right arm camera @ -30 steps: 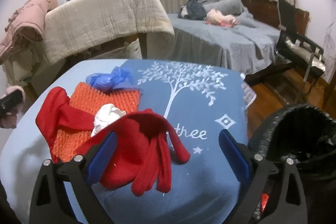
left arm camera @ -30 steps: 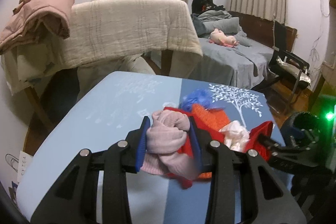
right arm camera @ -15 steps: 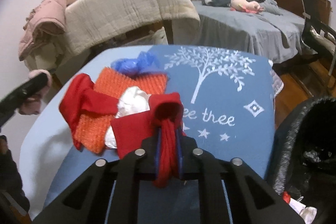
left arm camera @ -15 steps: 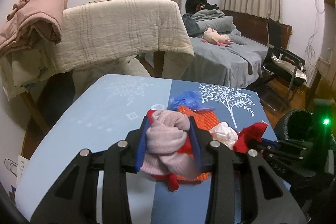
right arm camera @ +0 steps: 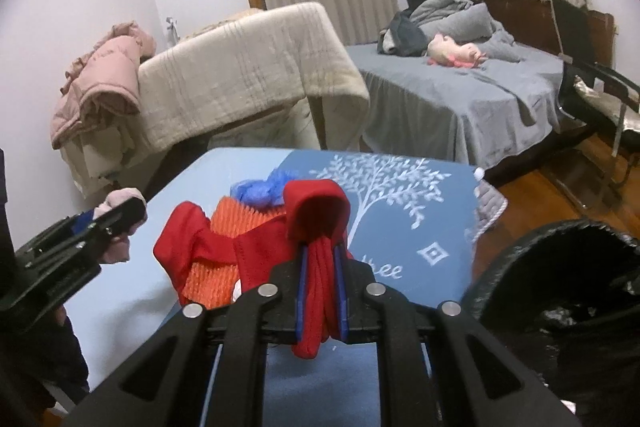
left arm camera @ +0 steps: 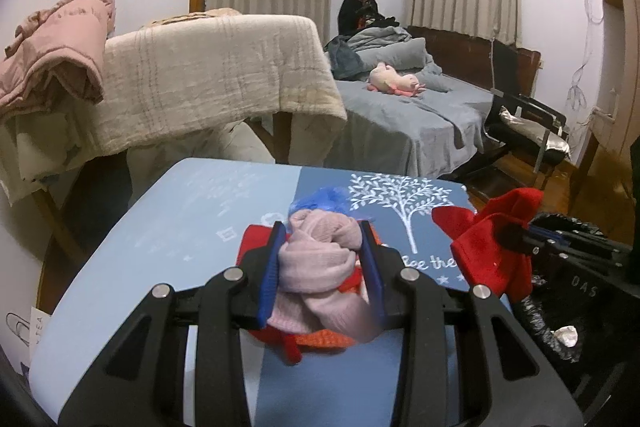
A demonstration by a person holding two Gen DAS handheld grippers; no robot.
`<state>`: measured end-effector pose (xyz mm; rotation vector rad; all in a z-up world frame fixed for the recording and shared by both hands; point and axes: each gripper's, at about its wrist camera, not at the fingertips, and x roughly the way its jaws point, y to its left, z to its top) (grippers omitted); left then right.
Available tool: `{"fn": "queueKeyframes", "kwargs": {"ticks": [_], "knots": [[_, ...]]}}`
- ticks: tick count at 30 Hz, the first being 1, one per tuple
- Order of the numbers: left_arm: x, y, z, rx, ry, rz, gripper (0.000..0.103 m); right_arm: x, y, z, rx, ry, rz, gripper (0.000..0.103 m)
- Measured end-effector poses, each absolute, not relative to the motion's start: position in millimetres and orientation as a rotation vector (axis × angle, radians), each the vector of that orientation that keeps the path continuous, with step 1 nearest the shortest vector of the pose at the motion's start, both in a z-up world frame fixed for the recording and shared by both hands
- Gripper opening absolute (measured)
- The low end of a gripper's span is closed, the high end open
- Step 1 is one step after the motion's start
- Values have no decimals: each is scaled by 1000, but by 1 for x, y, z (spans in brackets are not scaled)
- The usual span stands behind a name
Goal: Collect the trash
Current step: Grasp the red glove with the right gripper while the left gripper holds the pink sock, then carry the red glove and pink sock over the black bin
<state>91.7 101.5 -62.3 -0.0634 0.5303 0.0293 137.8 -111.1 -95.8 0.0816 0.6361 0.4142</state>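
Since the earlier frame, the right tongs (right arm camera: 320, 291) have been clamped on the red glove (right arm camera: 316, 227) and lifted off the counter (right arm camera: 420, 227) toward the black bin (right arm camera: 560, 267); the left tongs (left arm camera: 322, 267) are clamped on a pink sock (left arm camera: 316, 259).

the surface (right arm camera: 404, 235) is two-tone: pale blue on one side, darker blue on the other, printed with a white leafy tree, stars, a diamond and white lettering. on it lie an orange ribbed knit (right arm camera: 236, 227), a crumpled blue piece (right arm camera: 260, 189) and a red cloth (right arm camera: 188, 239). the red glove (right arm camera: 318, 223) sits between blue pads; the pink knit (left arm camera: 320, 259) does too. the bin bag (right arm camera: 560, 267) is black.
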Motion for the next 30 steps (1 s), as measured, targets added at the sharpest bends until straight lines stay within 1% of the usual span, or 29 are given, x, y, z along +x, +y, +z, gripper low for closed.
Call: {"fn": "queueKeyframes", "kwargs": {"ticks": [15, 30], "knots": [[83, 46, -38, -45, 472, -82, 35, 107, -164, -66, 105, 563, 325, 12], [83, -40, -34, -17, 452, -269, 35, 81, -239, -61, 119, 546, 173, 12]]}}
